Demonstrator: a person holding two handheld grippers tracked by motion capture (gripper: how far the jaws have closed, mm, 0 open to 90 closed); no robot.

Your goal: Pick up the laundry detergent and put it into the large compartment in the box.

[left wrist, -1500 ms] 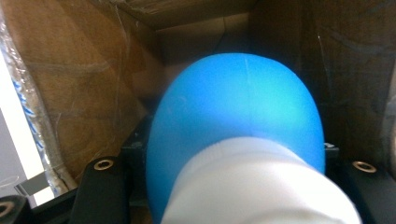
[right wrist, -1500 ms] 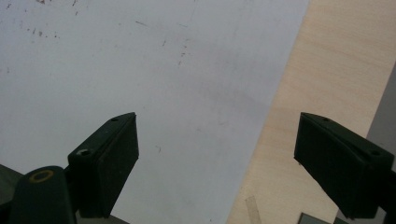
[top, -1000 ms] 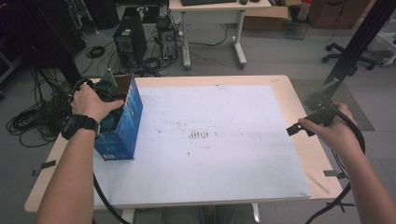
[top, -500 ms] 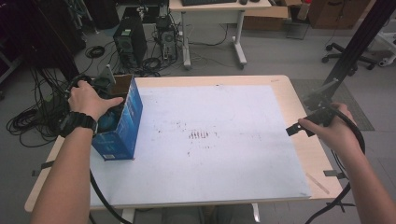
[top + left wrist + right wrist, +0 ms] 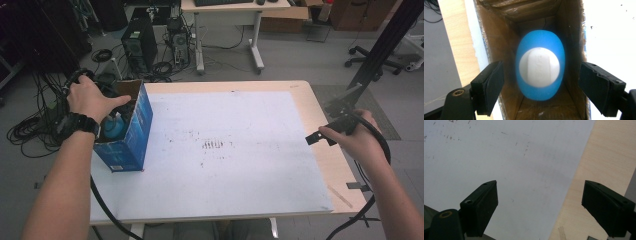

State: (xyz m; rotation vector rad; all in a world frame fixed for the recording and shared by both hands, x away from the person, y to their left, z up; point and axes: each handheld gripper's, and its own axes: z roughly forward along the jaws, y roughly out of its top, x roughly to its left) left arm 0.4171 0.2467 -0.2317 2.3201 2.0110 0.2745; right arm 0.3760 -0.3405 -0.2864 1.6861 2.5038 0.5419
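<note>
So the wooden table (image 5: 320, 107) with the big white sheet (image 5: 240, 165) over it takes up most of the space, and the tall blue cardboard box (image 5: 131, 137) stands open-topped near its left edge. Inside that box sits a blue bottle with a white cap (image 5: 540, 65), upright, cap pointing straight up at the left gripper (image 5: 540, 87). Looking down from above you can just catch the bottle (image 5: 115, 126) poking out past the person's left hand (image 5: 90, 99).

That gripper hangs right over the box mouth, pointing down into it. Its jaws have just been opening, and they're spread wide now, one black pad (image 5: 489, 87) out over the left box wall and the other over the right wall. The bottle is between them in line of sight but below them, neither pad touching it. So nothing is gripped there.

The left forearm comes up from the bottom of the table side, wrist with a black watch (image 5: 80, 124), hand bent over the top of the box.

Over on the right, the right hand (image 5: 357, 142) is parked over the table's right edge, well apart from the box. The right gripper (image 5: 540, 210) has its jaws spread wide too, nothing between them, just the white sheet and the bare wood strip beneath.
</note>
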